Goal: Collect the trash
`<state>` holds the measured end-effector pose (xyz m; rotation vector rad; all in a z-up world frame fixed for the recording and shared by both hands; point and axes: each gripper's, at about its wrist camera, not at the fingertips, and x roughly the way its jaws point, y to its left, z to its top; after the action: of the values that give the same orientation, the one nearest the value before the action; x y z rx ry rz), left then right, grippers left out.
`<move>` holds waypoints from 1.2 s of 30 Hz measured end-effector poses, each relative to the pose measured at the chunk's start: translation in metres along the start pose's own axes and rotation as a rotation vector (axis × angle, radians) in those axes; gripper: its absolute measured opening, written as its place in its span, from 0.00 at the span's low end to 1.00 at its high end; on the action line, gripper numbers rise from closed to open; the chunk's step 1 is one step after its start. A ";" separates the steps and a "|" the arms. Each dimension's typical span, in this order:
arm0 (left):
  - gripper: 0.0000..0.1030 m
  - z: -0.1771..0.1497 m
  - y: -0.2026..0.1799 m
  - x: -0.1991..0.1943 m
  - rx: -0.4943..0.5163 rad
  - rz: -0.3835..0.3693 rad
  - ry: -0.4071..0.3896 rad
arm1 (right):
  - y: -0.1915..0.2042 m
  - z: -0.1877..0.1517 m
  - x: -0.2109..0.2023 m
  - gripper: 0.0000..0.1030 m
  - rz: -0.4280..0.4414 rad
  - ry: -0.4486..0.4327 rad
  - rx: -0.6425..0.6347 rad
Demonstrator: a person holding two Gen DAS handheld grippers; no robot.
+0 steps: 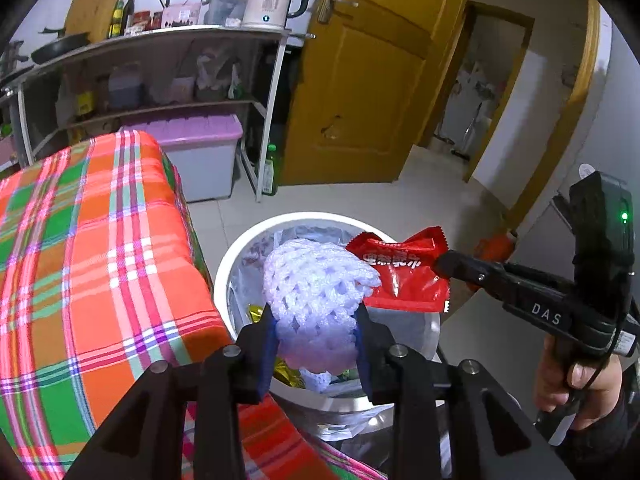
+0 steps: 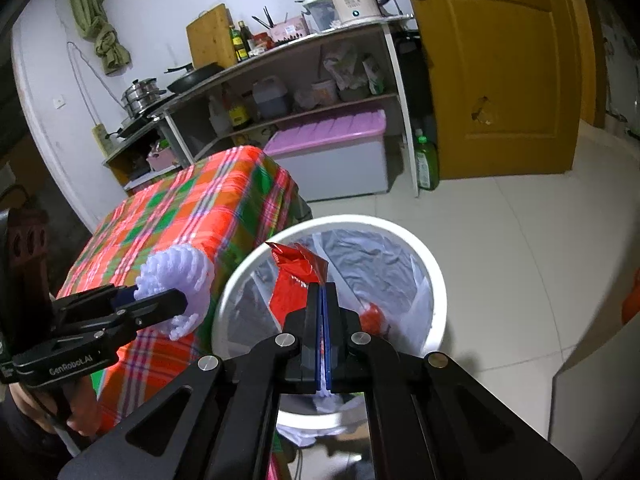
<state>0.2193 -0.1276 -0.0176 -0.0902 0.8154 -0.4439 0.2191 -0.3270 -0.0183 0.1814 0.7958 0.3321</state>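
Note:
My left gripper (image 1: 316,328) is shut on a white foam fruit net (image 1: 316,284) and holds it over the white trash bin (image 1: 240,256), which has a plastic liner and some gold wrappers inside. My right gripper (image 2: 322,292) is shut on a red snack wrapper (image 2: 296,276) and holds it above the same bin (image 2: 432,276). The right gripper also shows in the left wrist view (image 1: 440,262) with the wrapper (image 1: 400,276). The left gripper shows in the right wrist view (image 2: 176,300) with the net (image 2: 176,276), beside the bin's rim.
A table with an orange, green and pink plaid cloth (image 1: 92,260) stands right next to the bin. Behind are a shelf rack (image 1: 160,80) with a kettle (image 1: 272,0), a purple-lidded storage box (image 1: 200,152), a green bottle (image 2: 426,164) and a yellow wooden door (image 1: 380,80).

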 end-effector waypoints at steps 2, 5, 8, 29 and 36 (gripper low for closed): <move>0.35 0.000 0.002 0.006 -0.011 -0.003 0.015 | -0.003 -0.002 0.005 0.00 -0.003 0.013 0.007; 0.39 -0.001 0.004 0.015 -0.021 -0.007 0.035 | -0.009 -0.006 0.014 0.01 0.002 0.040 0.024; 0.42 -0.002 0.005 0.023 -0.033 -0.012 0.052 | -0.014 -0.009 0.022 0.03 0.008 0.069 0.034; 0.53 -0.005 -0.001 0.002 -0.022 -0.028 0.004 | 0.006 -0.007 -0.006 0.23 -0.005 0.017 -0.003; 0.53 -0.011 -0.007 -0.031 -0.007 -0.017 -0.047 | 0.030 -0.010 -0.030 0.33 -0.018 -0.022 -0.050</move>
<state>0.1904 -0.1203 -0.0027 -0.1136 0.7701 -0.4532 0.1852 -0.3098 0.0032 0.1305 0.7659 0.3322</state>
